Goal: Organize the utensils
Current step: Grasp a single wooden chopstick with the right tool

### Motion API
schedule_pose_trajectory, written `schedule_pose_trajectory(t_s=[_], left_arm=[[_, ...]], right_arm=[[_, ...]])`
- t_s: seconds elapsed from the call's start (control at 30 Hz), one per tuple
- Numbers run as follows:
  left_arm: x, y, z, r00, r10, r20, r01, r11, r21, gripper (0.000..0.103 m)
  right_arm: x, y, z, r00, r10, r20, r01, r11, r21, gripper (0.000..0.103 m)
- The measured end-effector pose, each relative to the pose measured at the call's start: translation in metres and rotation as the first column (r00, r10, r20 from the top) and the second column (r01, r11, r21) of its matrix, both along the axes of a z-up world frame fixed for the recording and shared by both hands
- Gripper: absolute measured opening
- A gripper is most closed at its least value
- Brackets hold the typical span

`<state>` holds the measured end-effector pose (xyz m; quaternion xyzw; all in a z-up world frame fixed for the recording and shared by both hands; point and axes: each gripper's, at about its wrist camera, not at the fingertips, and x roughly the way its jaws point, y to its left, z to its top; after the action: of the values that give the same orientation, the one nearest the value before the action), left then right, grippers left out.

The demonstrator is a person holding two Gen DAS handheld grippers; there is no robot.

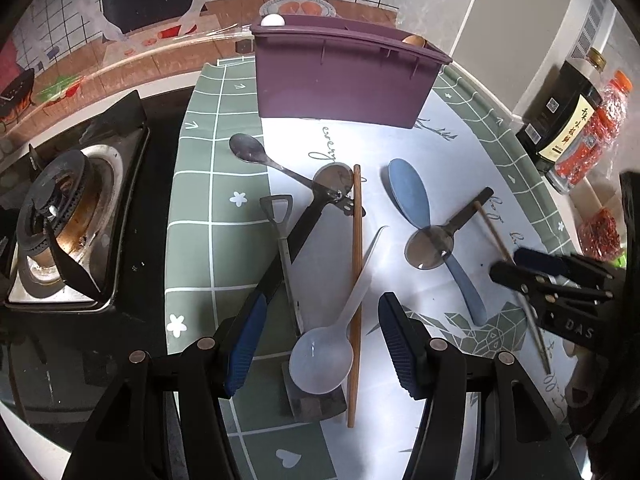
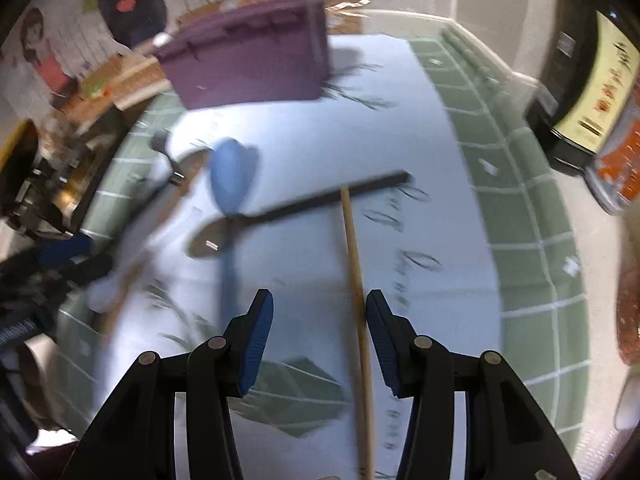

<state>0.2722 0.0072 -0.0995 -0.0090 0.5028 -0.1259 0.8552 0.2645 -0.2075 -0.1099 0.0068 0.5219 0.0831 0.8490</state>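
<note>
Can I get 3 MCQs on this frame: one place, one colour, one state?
1. Where does the translucent white spoon lie?
A. Inside the purple bin
B. On the mat between the left gripper's jaws
C. On the stove

2. What colour is the utensil bin?
A. Purple
B. Yellow
C. White

3. How do the right gripper's jaws stand?
A. Shut on the blue spoon
B. Open, with a wooden chopstick between them
C. Shut with nothing between them

Key:
1 B: the left wrist view shows its bowl on the mat between the left gripper's jaws.
2 A: its ribbed wall is purple in both views.
3 B: a gap shows beside both pads, and the wooden chopstick runs between them close to the right-hand pad; the blue spoon lies apart.
</note>
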Motion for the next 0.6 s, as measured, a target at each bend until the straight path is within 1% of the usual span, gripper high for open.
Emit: schedule_pose_trajectory(t_s=[0.07, 0.17, 0.27, 0.33, 0.37, 0.43, 0.5, 0.57, 0.6], left_arm=[[-0.001, 0.003, 0.002, 1.0, 0.008, -0.001, -0.008, 1.0, 0.0, 0.059], [-0.004, 0.015, 0.005, 0.999, 0.032, 0.001, -0.032, 0.999, -0.006, 0.059], [-0.005, 0.029, 0.003, 0.998, 0.059, -0.011, -0.059, 0.998, -0.012, 0.059], [-0.005, 0.035, 0.0, 0.997, 0.073, -0.019, -0.073, 0.997, -0.015, 0.059], [-0.004, 0.036, -0.001, 0.996, 0.08, -0.025, -0.08, 0.997, -0.017, 0.059], [-0.005, 0.037, -0.003, 0.996, 0.085, -0.034, -0.086, 0.996, -0.024, 0.059], [-0.006, 0.035, -0.002, 0.997, 0.075, -0.033, -0.076, 0.997, -0.025, 0.059], [-0.006, 0.032, 0.0, 0.997, 0.066, -0.03, -0.066, 0.998, -0.017, 0.059], [-0.006, 0.03, 0.0, 0.998, 0.062, -0.031, -0.062, 0.998, -0.011, 0.059]], right_arm=[[0.006, 0.005, 0.007, 0.999, 0.017, 0.034, -0.016, 0.999, -0.046, 0.044], [0.009, -0.009, 0.015, 0.999, 0.013, 0.042, -0.011, 0.999, -0.044, 0.046], [0.007, -0.032, 0.015, 1.0, 0.008, 0.003, -0.008, 1.0, 0.001, 0.046], [0.007, -0.035, 0.013, 1.0, 0.009, -0.011, -0.009, 0.999, 0.036, 0.046], [0.008, -0.032, 0.011, 1.0, 0.015, -0.018, -0.014, 0.999, 0.04, 0.045], [0.009, -0.024, 0.007, 1.0, 0.012, -0.022, -0.011, 1.0, 0.007, 0.045], [0.011, -0.017, 0.0, 0.999, 0.012, -0.041, -0.013, 0.999, -0.03, 0.037], [0.011, -0.012, -0.008, 0.997, 0.022, -0.07, -0.025, 0.998, -0.05, 0.025], [0.009, -0.01, -0.009, 0.998, 0.03, -0.063, -0.034, 0.997, -0.073, 0.023]])
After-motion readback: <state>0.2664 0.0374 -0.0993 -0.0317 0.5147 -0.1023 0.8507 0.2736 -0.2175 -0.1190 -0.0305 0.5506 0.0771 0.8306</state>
